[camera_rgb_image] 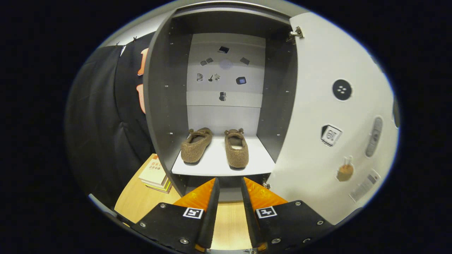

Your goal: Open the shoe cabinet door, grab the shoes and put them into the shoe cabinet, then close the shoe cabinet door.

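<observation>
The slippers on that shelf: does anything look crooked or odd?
Slightly. The left slipper is angled, its heel swung outward, while the right slipper lies straight. The cabinet door stands open. The gripper is open, empty.

Stickers point(222, 72) on cabinet back too small to ID; books point(155, 174) partly hidden.

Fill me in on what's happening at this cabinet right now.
A person is working with a hand-held gripper, which is pulled back from the shoe cabinet with its fingers apart and nothing between them. The cabinet door stands open to the right. Both brown shoes already sit side by side on the white shelf, beyond the fingers. Judging by this, closing the door is what's left.
</observation>
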### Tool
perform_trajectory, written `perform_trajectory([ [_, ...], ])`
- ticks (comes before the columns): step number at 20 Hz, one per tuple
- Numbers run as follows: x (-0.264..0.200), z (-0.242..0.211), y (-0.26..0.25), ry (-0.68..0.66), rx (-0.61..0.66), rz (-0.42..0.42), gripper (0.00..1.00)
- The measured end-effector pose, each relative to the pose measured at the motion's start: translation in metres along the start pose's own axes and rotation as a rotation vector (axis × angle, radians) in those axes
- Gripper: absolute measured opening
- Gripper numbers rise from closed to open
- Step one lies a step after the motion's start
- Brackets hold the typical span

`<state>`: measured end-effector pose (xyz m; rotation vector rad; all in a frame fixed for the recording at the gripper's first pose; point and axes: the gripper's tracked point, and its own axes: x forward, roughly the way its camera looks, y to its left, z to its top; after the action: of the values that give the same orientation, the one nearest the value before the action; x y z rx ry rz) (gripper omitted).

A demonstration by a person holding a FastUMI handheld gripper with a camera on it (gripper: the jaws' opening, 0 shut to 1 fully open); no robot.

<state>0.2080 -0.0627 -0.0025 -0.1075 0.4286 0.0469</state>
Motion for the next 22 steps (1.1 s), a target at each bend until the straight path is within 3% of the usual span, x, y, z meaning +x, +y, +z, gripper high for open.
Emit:
perform_trajectory([
  [12, -0.169, -0.044, -0.046, -0.097, 0.043, -0.076, 0.49],
  [22, -0.23, -0.074, -0.152, -0.13, 0.141, -0.233, 0.59],
])
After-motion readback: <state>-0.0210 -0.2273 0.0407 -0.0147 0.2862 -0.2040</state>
